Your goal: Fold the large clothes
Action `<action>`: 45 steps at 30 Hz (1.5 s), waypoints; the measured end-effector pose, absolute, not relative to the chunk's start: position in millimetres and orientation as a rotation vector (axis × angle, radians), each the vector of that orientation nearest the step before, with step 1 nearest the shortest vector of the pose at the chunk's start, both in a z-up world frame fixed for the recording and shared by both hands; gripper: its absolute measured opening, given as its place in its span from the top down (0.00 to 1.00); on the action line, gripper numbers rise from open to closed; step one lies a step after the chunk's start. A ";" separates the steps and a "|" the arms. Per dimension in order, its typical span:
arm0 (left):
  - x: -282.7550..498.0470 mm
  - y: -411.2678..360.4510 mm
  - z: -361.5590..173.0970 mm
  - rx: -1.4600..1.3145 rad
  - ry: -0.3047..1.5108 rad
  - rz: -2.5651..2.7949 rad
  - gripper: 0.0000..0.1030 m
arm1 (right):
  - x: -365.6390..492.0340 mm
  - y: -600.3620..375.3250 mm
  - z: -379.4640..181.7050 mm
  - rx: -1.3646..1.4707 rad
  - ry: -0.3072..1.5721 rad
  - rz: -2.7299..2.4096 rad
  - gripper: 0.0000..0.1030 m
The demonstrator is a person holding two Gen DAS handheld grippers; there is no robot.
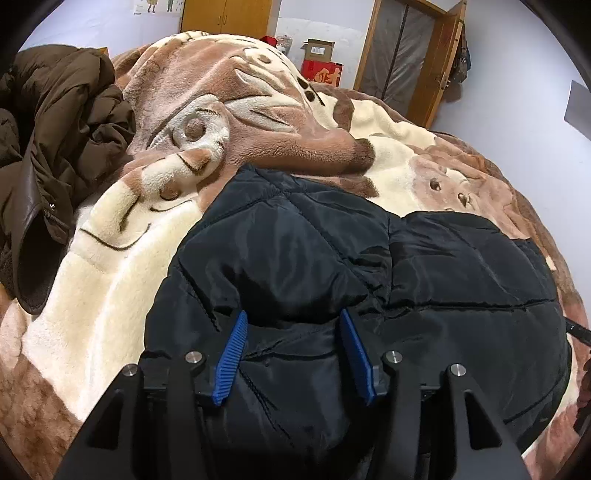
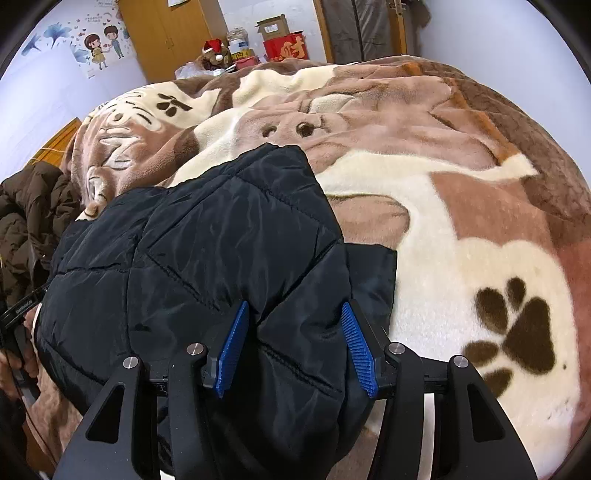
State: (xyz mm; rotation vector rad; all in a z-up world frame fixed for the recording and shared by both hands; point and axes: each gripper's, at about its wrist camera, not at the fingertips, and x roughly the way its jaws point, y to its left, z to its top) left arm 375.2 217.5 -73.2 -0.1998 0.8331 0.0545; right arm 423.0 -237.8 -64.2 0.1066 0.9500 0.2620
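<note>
A black quilted puffer jacket point(image 1: 332, 266) lies folded on a plush brown and cream blanket point(image 1: 110, 266). My left gripper point(image 1: 293, 317) has its blue pads point(image 1: 232, 358) wide apart, with a thick bulge of the jacket's near edge between them. In the right wrist view the same jacket point(image 2: 207, 243) fills the lower left. My right gripper point(image 2: 295, 310) is also wide apart, and a bunched fold of the jacket's near right edge sits between its pads point(image 2: 360, 350). Whether either grips the cloth is not clear.
A brown puffer coat point(image 1: 55, 147) lies heaped on the bed at the left, also seen in the right wrist view point(image 2: 29, 214). The blanket point(image 2: 461, 221) stretches out to the right. Behind the bed stand a wooden wardrobe point(image 1: 225, 16), red boxes point(image 1: 319, 72) and a door point(image 1: 439, 62).
</note>
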 end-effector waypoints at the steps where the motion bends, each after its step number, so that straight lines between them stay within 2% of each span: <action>1: 374.6 216.5 -72.9 -0.195 0.835 0.056 0.47 | 421.7 -237.4 -62.7 0.102 0.949 0.260 0.49; 10: 352.5 206.3 -49.4 -0.165 0.828 0.073 0.47 | 394.5 -233.8 -33.9 0.053 0.900 0.245 0.49; 18: 301.9 168.6 -19.7 -0.169 0.799 0.014 0.47 | 346.7 -212.8 -0.6 -0.003 0.850 0.292 0.49; 33: 152.2 89.4 28.9 -0.182 0.761 -0.007 0.32 | 200.4 -195.2 34.9 -0.067 0.812 0.328 0.48; 35: 130.4 82.3 32.7 -0.180 0.757 0.004 0.28 | 179.5 -198.1 35.2 -0.066 0.818 0.327 0.46; 45: 49.4 46.0 31.4 -0.115 0.787 0.012 0.27 | 96.9 -208.3 41.3 -0.093 0.818 0.314 0.44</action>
